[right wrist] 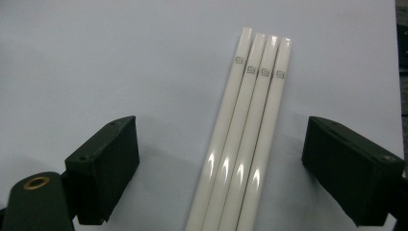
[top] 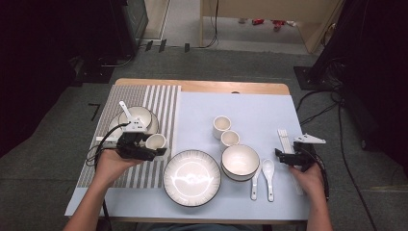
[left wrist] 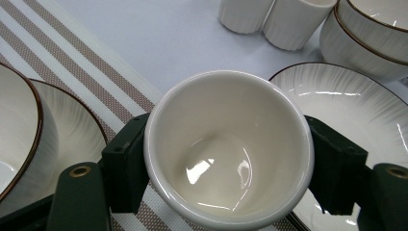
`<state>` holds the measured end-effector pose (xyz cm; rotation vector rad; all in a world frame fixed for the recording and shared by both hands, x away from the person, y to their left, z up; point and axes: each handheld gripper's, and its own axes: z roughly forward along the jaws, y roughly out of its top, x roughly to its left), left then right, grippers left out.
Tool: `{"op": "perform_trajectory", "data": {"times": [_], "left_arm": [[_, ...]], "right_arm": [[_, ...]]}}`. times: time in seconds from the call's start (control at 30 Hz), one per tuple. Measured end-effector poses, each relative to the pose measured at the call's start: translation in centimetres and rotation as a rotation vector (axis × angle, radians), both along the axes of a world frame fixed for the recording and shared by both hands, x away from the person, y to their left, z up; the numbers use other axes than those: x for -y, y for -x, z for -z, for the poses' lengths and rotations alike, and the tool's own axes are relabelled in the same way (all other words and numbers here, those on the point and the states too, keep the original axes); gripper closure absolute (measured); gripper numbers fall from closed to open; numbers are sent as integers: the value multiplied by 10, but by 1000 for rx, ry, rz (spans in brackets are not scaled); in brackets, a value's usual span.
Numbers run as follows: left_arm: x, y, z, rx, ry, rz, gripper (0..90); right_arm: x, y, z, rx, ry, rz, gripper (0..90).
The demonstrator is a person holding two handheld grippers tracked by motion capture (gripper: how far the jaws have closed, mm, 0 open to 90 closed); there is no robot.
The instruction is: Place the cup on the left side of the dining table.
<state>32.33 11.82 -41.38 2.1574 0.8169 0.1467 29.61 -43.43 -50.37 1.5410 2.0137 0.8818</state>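
My left gripper (top: pixel 156 150) has its two pads clamped on the outside of a small white cup (top: pixel 155 141), one pad on each side of the wall; in the left gripper view the cup (left wrist: pixel 228 149) sits mouth-up between the jaws, empty and glossy inside. I hold it over the right edge of the striped placemat (top: pixel 163 101), near the table's left side, just beside the big ribbed plate (top: pixel 192 177) that lies at the middle of the front edge on the pale blue cloth (top: pixel 260 108). Behind my left gripper, a bowl with a spoon (top: pixel 126 111) in it rests on a plate (top: pixel 113 126) on the placemat. Two more cups (top: pixel 222 126) stand touching near the middle of the cloth, with a dark-rimmed bowl (top: pixel 240 161) in front of them and two white spoons (top: pixel 268 169) at its right. My right gripper (top: pixel 285 156) hovers near the right edge of the cloth with its jaws spread wide and nothing in them; in the right gripper view four white chopsticks (right wrist: pixel 250 139) lie side by side on the cloth, between the two pads but apart from both.
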Motion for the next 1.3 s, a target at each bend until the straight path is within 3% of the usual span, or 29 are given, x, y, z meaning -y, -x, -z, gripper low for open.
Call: {"op": "perform_trajectory", "data": {"times": [0.4, 0.73, 1.3], "left_arm": [[-8, 6, 4, 0, -21, -9, 279], [-13, 12, 9, 13, -14, -17, 278], [-24, 16, 20, -4, -4, -29, 278]], "right_arm": [[0, 0, 0, 0, 0, 0, 125], [0, 0, 0, 0, 0, 0, 125], [0, 0, 0, 0, 0, 0, 125]]}}
